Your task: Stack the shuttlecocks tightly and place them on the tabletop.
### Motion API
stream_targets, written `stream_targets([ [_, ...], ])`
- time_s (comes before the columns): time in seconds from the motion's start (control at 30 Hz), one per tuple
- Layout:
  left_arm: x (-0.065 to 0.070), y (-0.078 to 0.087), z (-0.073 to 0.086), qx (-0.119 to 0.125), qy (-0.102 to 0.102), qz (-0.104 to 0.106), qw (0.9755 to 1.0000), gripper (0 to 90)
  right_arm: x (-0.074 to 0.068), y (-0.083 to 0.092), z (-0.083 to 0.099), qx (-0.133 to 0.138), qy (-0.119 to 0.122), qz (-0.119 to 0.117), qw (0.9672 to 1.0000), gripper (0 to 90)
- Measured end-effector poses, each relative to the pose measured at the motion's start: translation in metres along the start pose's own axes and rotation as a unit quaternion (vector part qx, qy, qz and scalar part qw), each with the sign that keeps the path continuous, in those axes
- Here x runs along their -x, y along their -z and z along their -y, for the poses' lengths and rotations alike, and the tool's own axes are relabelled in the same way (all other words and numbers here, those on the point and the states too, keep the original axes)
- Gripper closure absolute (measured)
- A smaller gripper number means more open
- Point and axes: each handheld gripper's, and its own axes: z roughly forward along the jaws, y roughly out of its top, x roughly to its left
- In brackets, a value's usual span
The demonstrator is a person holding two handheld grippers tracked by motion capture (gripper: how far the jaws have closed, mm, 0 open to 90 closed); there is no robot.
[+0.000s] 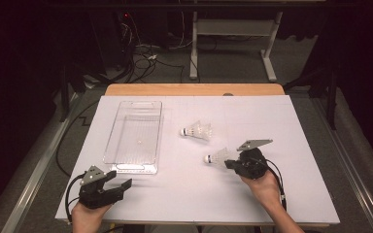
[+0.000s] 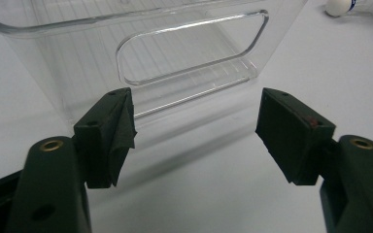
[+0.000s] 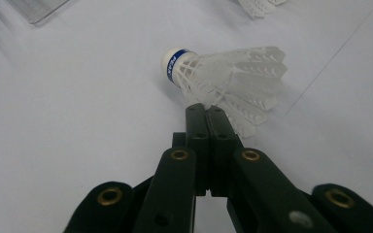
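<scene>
White table [image 1: 291, 194]: right hand-held gripper [image 3: 206, 109] seemingly pinching shuttlecock [image 3: 226, 80].

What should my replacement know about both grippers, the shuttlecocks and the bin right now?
Right gripper: fingers shut on the skirt edge of the near shuttlecock, which is on the table.
Left gripper: open, holding nothing, facing the bin's near end.
Bin: clear, nothing in it.
Far shuttlecock: lying on the table right of the bin.
Done: first grasp.
Left: probably both shuttlecocks into the bin.

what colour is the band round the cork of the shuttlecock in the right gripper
Blue, with white lettering, on the shuttlecock pinched by the right gripper; clearest in the right gripper view.
</scene>
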Motion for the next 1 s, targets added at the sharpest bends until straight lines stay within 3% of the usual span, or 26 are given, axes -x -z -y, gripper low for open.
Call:
stream_targets([
  [0.4,0.000,-0.001,0.000,-0.001,0.000,0.000,1.0000,31.0,0.000,0.008,-0.006,0.013,0.001,-0.003,0.9999,90.0],
  [1.0,0.000,-0.001,0.000,-0.002,0.000,0.000,1.0000,31.1,0.013,0.014,-0.015,0.022,-0.008,0.010,0.9997,90.0],
])
